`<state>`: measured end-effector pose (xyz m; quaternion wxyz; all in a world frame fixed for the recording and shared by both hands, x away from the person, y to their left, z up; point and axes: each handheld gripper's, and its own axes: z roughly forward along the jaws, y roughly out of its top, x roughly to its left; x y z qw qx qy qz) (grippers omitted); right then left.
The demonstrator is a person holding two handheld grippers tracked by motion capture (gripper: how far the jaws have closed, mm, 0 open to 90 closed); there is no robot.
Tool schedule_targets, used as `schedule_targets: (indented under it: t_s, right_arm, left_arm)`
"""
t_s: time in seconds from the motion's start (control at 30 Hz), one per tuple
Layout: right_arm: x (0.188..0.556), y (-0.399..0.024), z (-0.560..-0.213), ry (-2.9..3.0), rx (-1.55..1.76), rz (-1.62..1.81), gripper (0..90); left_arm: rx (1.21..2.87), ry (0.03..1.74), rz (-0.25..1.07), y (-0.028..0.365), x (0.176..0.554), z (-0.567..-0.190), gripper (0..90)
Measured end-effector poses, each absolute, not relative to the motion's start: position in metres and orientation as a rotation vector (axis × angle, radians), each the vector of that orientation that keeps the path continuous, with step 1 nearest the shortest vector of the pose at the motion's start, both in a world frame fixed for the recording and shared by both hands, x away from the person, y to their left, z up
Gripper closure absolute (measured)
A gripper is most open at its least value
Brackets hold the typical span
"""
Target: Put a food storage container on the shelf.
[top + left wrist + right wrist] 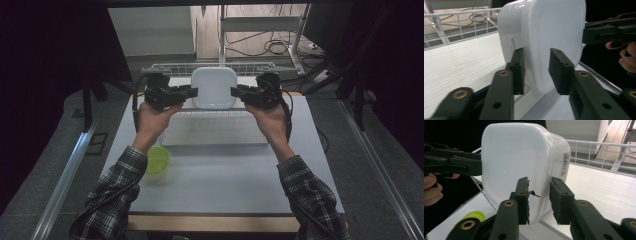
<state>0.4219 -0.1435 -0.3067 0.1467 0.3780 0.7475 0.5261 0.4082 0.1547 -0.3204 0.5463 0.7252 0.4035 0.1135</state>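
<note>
- High view: a white container [214,87] with rounded corners sits at the far middle of the table [225,170], over a white wire rack [210,67]. The left gripper [192,92] meets its left edge and the right gripper [235,91] its right edge, each carried by a hand in a plaid sleeve [117,192]. A green cup [158,160] stands near the left forearm, well apart from the container.
- Left gripper view: the container [554,37] shows tilted on edge, its rim [536,82] between the two black jaws. The left gripper [537,72] stands narrowly parted; a gap shows beside the rim on one side, and whether the other pad touches I cannot tell. The right gripper [586,35] reaches the far edge of the container.
- Right gripper view: the container [516,157] rim passes between the jaws of the right gripper [539,200], which stand narrowly apart, with a slim gap at one pad. The left gripper [477,167] touches the container's far edge. A barcode label [564,166] runs down the container's side, and the green cup [474,216] lies near, low left.
</note>
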Motion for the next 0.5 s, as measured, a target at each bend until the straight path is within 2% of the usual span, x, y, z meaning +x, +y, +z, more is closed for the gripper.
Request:
schedule_targets:
  t_s: [0.5]
  right_arm:
    - [0.437, -0.134, -0.31, 2.134, 1.086, 1.459, 58.1]
  left_arm:
    - [1.755, 0.985, 0.357, 0.145, 0.423, -0.323, 57.5]
